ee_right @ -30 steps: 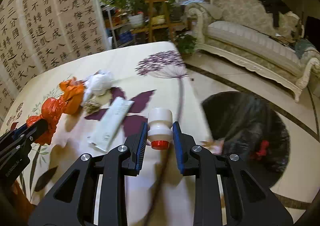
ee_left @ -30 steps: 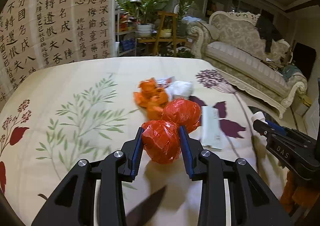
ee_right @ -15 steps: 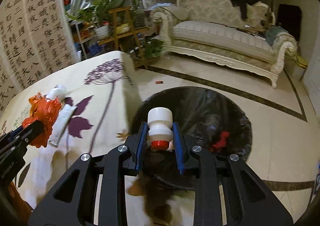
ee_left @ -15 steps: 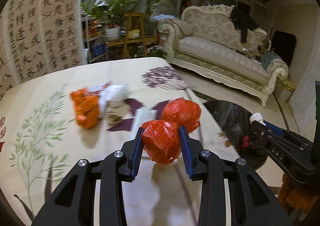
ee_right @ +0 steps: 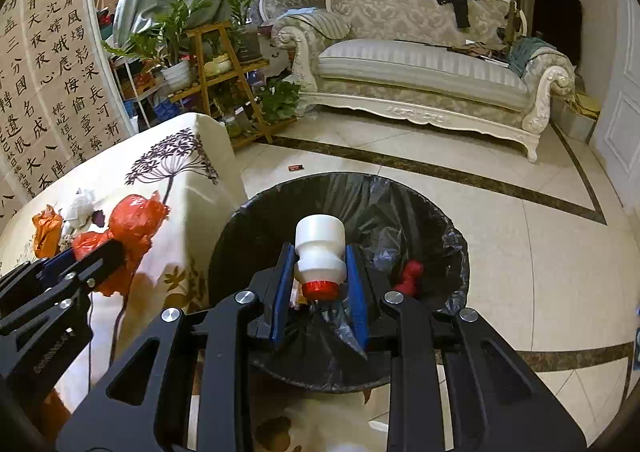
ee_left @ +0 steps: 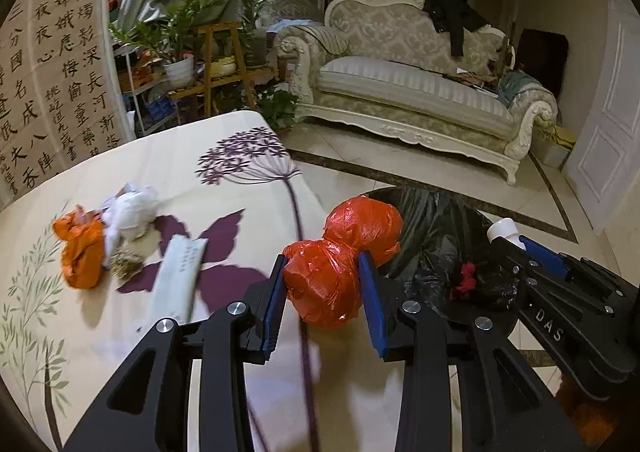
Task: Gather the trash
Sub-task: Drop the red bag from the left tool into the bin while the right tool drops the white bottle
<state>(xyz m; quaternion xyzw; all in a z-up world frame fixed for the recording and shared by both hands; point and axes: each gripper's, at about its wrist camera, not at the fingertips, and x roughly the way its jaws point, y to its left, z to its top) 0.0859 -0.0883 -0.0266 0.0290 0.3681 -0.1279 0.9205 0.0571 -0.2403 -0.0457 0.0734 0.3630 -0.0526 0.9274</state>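
My left gripper (ee_left: 323,286) is shut on a red plastic bag wad (ee_left: 340,264) and holds it over the table's right edge, close to the bin. My right gripper (ee_right: 319,278) is shut on a small white bottle with a red cap (ee_right: 320,258) and holds it above the black-lined trash bin (ee_right: 448,236), which has a red item inside. The bin also shows in the left wrist view (ee_left: 436,223). On the floral tablecloth (ee_left: 224,163) lie an orange bag (ee_left: 82,248), a white crumpled wad (ee_left: 134,207), a white flat wrapper (ee_left: 176,276) and a brownish clump (ee_left: 126,262).
A cream sofa (ee_right: 420,63) stands at the back across the tiled floor (ee_right: 540,252). A plant stand with pots (ee_right: 208,51) and a calligraphy screen (ee_right: 48,63) are behind the table. A small scrap (ee_right: 296,167) lies on the floor beyond the bin.
Both grippers have swung right from over the table towards the bin, still holding their loads. The bottle now hangs over the bin's opening.
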